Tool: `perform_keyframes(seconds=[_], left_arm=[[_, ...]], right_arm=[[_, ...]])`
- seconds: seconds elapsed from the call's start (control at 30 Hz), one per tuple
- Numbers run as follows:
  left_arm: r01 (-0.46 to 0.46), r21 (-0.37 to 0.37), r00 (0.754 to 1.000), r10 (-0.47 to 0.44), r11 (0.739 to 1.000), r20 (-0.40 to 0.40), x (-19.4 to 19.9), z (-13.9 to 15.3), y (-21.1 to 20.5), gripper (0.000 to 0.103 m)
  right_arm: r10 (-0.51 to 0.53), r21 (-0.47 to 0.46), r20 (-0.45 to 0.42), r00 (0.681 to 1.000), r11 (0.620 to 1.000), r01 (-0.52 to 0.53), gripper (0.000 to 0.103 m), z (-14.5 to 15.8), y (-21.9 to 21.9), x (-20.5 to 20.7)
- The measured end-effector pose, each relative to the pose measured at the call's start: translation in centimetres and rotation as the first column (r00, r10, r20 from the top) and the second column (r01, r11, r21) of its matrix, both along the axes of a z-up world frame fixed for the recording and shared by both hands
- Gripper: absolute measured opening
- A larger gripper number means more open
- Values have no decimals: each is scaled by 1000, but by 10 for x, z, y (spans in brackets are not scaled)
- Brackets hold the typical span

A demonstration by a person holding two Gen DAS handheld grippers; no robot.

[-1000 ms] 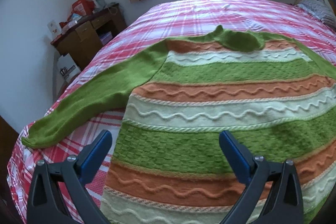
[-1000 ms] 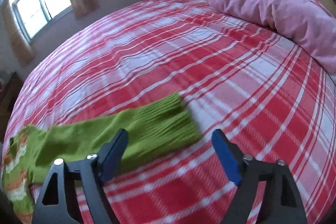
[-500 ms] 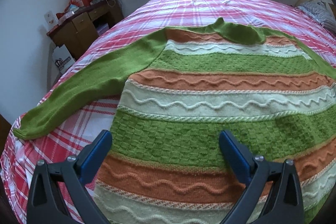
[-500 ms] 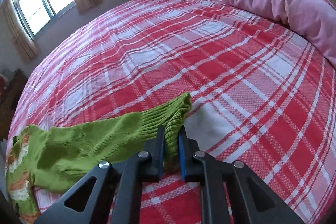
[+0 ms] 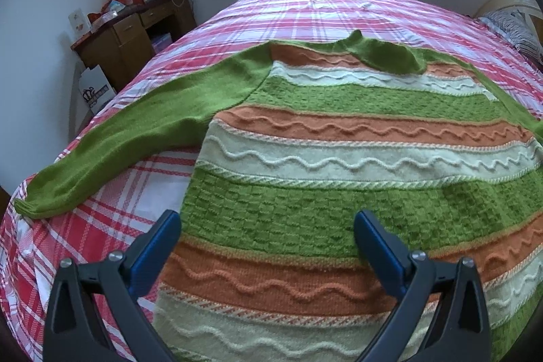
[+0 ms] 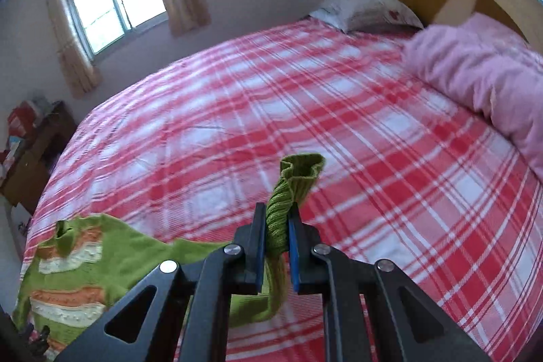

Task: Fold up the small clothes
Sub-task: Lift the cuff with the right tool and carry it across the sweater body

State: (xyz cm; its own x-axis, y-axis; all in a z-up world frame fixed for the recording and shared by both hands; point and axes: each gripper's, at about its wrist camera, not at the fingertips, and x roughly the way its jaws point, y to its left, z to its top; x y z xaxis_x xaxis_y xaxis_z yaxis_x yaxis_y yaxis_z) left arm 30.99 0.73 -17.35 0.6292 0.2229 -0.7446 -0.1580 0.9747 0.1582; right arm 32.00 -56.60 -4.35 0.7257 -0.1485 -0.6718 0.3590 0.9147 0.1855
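Right wrist view: my right gripper (image 6: pixel 276 241) is clenched on the ribbed cuff (image 6: pixel 295 178) of the sweater's right sleeve, cuff end sticking up past the pads and lifted clear of the plaid bedspread (image 6: pixel 373 131). From the jaws the sleeve drops down and runs off to the near left, back toward the striped body of the sweater (image 6: pixel 68 263), which lies flat at the near-left corner of this view. So the sleeve's long axis points left from my grip, and the fold has to travel that way, across onto the body. Left wrist view: my left gripper (image 5: pixel 268 234) hangs with jaws spread wide, holding nothing, above the lower part of the sweater front (image 5: pixel 339 158). Sweater lies face up, collar (image 5: pixel 390 55) at the far side, hem toward me, stripes running left to right. The other sleeve, the left sleeve (image 5: pixel 135 138), lies straight on the bedspread, running from the shoulder out to the near left, its cuff close to the bed edge. Judgement: right hand is the one engaged and the only one near the right sleeve; left hand is the nearer to the left sleeve but well short of its cuff. Pink quilt (image 6: pixel 482 73) and pillow (image 6: pixel 366 5) sit far right by the headboard, well apart from the work.
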Motion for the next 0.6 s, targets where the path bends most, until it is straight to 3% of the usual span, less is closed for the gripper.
perform_keyframes(seconds=[0.27, 0.6], left_arm=[[15, -25, 1000, -15, 1000, 4, -5, 2, 6, 103], [21, -62, 1000, -20, 998, 10, -13, 4, 19, 103]], right_arm=[[110, -30, 57, 992, 994, -109, 11, 42, 56, 11], [273, -91, 124, 954, 960, -263, 11, 94, 141, 17]])
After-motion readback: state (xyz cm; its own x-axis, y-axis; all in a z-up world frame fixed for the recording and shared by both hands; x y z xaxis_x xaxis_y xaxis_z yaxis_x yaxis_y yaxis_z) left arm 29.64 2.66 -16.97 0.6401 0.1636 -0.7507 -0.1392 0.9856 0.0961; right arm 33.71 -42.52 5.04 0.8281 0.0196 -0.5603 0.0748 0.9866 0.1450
